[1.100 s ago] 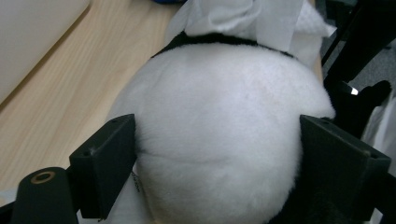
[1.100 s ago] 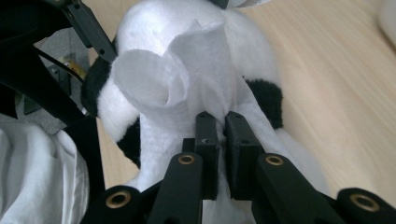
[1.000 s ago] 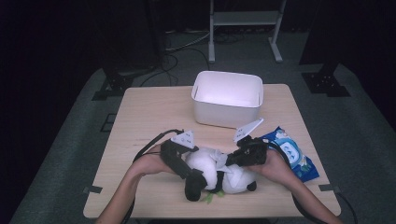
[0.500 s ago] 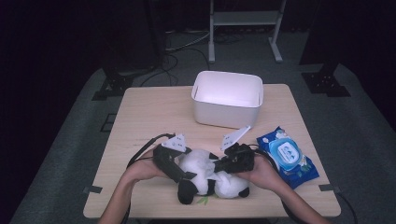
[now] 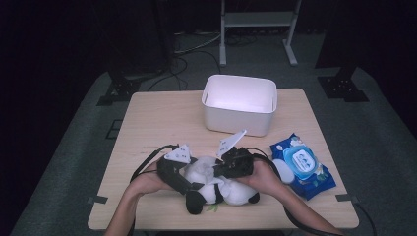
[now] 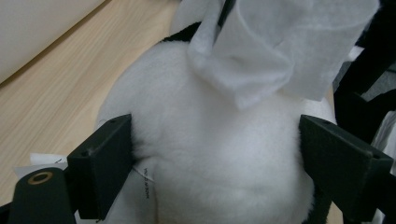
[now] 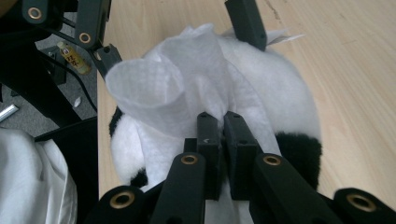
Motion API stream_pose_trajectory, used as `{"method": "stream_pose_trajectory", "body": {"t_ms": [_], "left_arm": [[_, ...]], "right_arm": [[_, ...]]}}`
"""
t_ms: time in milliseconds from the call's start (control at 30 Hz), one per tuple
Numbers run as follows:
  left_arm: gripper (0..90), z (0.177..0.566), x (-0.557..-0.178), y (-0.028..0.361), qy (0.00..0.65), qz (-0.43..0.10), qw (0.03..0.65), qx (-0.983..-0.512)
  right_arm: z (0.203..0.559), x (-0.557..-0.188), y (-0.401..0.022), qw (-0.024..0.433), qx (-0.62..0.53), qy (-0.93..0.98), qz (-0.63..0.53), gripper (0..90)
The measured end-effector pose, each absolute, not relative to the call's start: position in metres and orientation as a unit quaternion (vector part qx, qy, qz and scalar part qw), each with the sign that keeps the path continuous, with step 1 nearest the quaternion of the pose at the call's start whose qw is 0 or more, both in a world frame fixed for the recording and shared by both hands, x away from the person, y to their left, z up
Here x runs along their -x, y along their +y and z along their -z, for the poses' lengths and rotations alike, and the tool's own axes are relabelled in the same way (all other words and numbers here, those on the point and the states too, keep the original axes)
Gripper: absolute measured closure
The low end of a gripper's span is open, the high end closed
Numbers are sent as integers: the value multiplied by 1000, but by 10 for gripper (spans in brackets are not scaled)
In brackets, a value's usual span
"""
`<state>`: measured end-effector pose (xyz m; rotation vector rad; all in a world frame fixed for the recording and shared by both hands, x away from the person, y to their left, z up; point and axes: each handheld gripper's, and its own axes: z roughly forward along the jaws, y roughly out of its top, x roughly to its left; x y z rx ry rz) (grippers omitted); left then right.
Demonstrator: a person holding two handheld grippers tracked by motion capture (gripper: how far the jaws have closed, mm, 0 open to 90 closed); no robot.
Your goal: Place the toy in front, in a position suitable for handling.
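A black-and-white plush panda (image 5: 231,191) lies near the table's front edge. My left gripper (image 5: 193,180) straddles its white body (image 6: 210,154), both wide-set pads pressed into the fur. Those jaws have just been closing a little with the plush between them. My right gripper (image 7: 222,122) is shut on a white wet wipe (image 7: 159,88), which drapes over the panda's back (image 7: 285,88). In the left gripper view the wipe (image 6: 280,51) hangs in a loose curl above the plush. Both hands meet over the toy in the high view, with the right gripper (image 5: 220,170) at the wipe (image 5: 201,167).
A white rectangular bin (image 5: 239,104) stands at the back middle of the wooden table (image 5: 157,123). A blue pack of wipes (image 5: 302,164) with a white lid lies right of my right hand. Dark floor, cables and stand legs surround the table.
My right gripper has carried the wipe leftward, away from the blue pack and onto the panda. The left gripper has shifted slightly toward me on the plush.
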<state>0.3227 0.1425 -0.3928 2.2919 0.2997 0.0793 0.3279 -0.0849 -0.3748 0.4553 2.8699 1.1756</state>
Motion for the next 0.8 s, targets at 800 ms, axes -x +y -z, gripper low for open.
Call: {"method": "stream_pose_trajectory", "body": {"t_ms": [800], "left_arm": [[103,388,-317,150,131,-15,402,-906]], "right_arm": [[383,-314,-207,35,-261,881,-394,845]]}}
